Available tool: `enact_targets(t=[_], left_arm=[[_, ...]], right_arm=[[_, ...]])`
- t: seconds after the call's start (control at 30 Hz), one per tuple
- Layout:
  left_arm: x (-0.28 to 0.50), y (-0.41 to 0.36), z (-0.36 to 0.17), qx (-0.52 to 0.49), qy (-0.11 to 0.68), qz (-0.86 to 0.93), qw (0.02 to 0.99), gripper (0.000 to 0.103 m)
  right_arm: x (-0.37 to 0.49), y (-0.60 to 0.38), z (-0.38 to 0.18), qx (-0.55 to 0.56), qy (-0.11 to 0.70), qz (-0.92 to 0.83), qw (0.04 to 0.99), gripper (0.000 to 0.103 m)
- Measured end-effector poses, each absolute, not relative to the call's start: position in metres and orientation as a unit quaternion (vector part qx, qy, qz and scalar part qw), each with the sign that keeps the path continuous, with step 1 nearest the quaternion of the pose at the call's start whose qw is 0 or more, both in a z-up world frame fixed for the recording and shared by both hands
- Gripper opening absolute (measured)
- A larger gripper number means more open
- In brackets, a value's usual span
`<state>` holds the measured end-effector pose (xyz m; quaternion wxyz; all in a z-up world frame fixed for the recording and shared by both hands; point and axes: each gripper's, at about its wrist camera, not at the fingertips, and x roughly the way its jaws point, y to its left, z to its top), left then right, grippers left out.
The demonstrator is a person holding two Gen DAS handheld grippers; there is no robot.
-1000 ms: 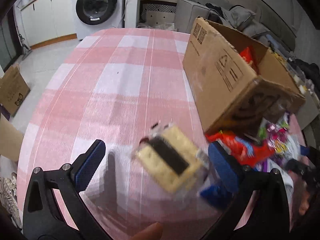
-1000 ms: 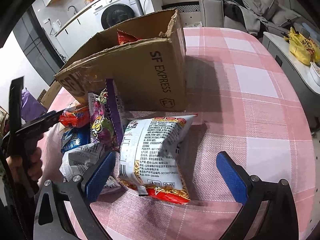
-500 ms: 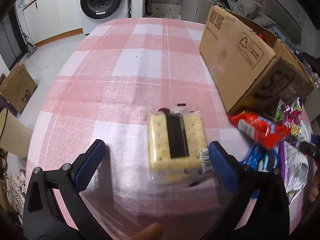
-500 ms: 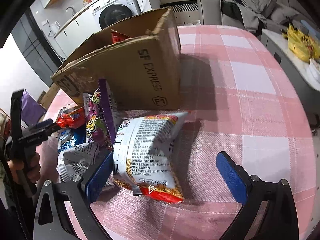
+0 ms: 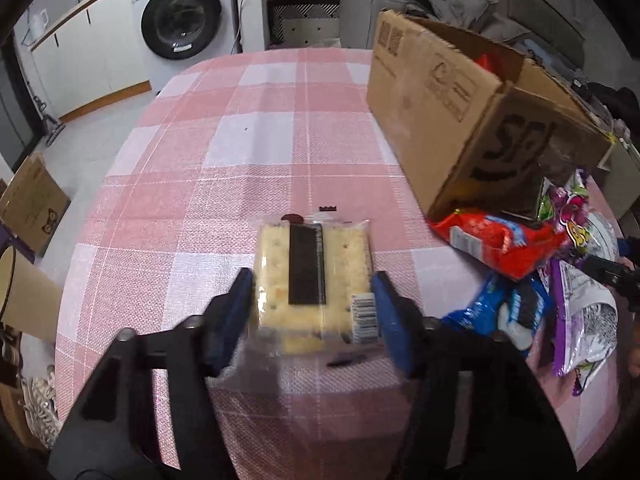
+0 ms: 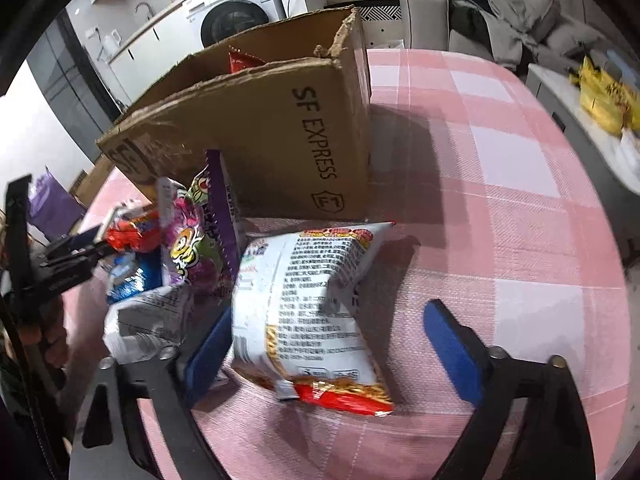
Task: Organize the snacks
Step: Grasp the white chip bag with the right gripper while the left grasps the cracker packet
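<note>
A clear pack of pale crackers with a dark band lies on the pink checked tablecloth. My left gripper has its blue pads closed against the pack's near sides. My right gripper is open, its fingers on either side of a white noodle bag with a red end. The brown SF Express cardboard box stands open behind the bag, with a red packet inside. The box also shows at the right in the left wrist view.
A heap of snacks lies by the box: a red bag, a blue bag, a purple and green bag and a white crumpled bag. The table's rounded edge drops to the floor at left. A side table with yellow bags stands at right.
My left gripper's fingers have closed in from wide open onto the cracker pack, which settled flat on the cloth. My right gripper has moved closer around the noodle bag.
</note>
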<state>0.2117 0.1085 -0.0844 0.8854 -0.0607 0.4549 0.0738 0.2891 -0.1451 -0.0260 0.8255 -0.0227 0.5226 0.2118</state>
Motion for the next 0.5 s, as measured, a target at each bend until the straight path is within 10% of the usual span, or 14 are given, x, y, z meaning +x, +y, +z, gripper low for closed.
enact_targets(t=[0.5], left_arm=[[0.170,0.098,-0.048,-0.109,0.401,0.049,0.908,0.055]], right_arm=[[0.264,-0.167,-0.012,0.008,0.482,0.228,0.846,0.051]])
